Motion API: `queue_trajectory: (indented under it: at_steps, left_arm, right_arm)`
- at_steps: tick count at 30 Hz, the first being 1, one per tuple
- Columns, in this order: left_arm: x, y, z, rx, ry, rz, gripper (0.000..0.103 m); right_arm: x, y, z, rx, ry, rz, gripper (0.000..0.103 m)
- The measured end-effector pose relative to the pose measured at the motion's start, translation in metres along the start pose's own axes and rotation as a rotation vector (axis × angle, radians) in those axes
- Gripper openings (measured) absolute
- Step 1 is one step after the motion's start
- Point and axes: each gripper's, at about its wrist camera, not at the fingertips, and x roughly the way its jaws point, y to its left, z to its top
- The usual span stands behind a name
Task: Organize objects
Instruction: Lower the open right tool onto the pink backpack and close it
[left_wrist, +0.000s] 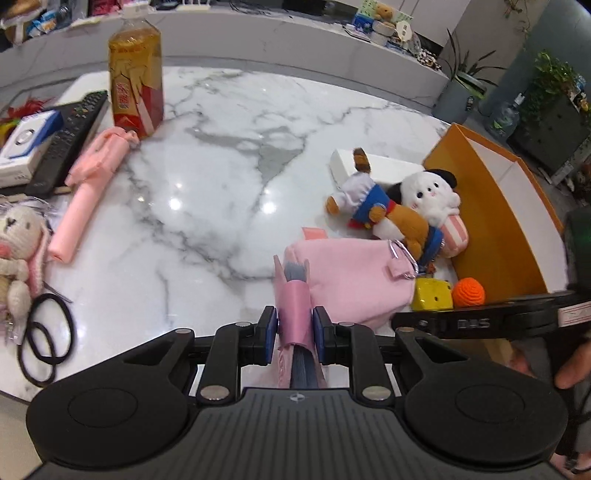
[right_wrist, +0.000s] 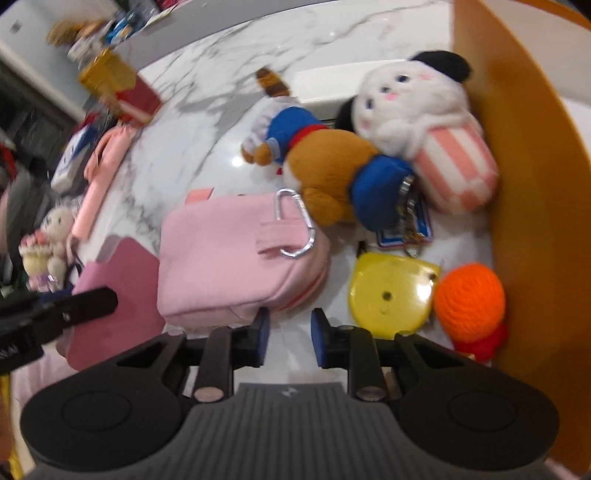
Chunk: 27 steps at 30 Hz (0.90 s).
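My left gripper (left_wrist: 294, 334) is clamped on the pink flap (left_wrist: 293, 310) of the pouch (left_wrist: 351, 280), which lies on the marble table (left_wrist: 221, 147) just left of the orange box (left_wrist: 491, 206). My right gripper (right_wrist: 289, 341) has nothing between its pads; the jaws stand a little apart, over the bare gap between the pouch (right_wrist: 236, 258) and the yellow tape case (right_wrist: 391, 291).

I judge the step to be getting the pouch in with the toys at the box. Next I need a second hold: the right gripper should take the near right edge of the pouch, or its carabiner (right_wrist: 295, 225), so both hands can lift it level.

In the way: the brown plush (right_wrist: 332, 166) lies against the pouch's far corner, touching the carabiner, with the white plush (right_wrist: 413, 110) behind it, and the orange ball (right_wrist: 469, 299) and tape case fill the near corner.

Far left, well apart, wait a bottle (left_wrist: 136, 77), a remote (left_wrist: 70, 140), a pink stick (left_wrist: 92, 192), a knitted bunny (left_wrist: 18, 251) and hair ties (left_wrist: 48, 332).
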Motion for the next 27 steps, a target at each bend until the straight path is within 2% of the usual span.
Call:
queue_trajectory:
  at_steps: [3,5,6,13,18,22,24,27]
  left_arm:
    - [-0.004,0.004,0.005,-0.009,-0.033,0.041,0.024]
    - [-0.005,0.006,0.011,-0.008,-0.061,0.071,0.024]
    - [-0.004,0.007,0.015,-0.007,-0.073,0.077,0.024]
    - [0.007,0.001,0.042,0.050,-0.113,0.084,0.024]
    - [0.024,-0.011,0.046,0.107,-0.085,0.067,0.024]
    - [0.033,-0.010,0.041,0.098,-0.055,0.061,0.024]
    - [0.035,-0.008,0.038,0.087,-0.044,0.060,0.024]
    - [0.035,-0.004,0.034,0.063,-0.032,0.060,0.024]
  right_arm:
    - [-0.009,-0.007,-0.004,0.084,-0.018,0.037,0.045]
    - [-0.012,-0.009,-0.008,0.164,-0.033,0.088,0.050]
    - [-0.012,-0.009,-0.008,0.164,-0.033,0.088,0.053]
    - [0.001,-0.004,-0.013,0.318,-0.038,0.130,0.057]
    - [0.010,-0.004,-0.015,0.433,-0.072,0.140,0.058]
    - [0.020,0.001,-0.011,0.444,-0.075,0.132,0.059]
    - [0.022,0.002,-0.010,0.428,-0.081,0.124,0.055]
    - [0.020,0.003,-0.008,0.395,-0.093,0.118,0.045]
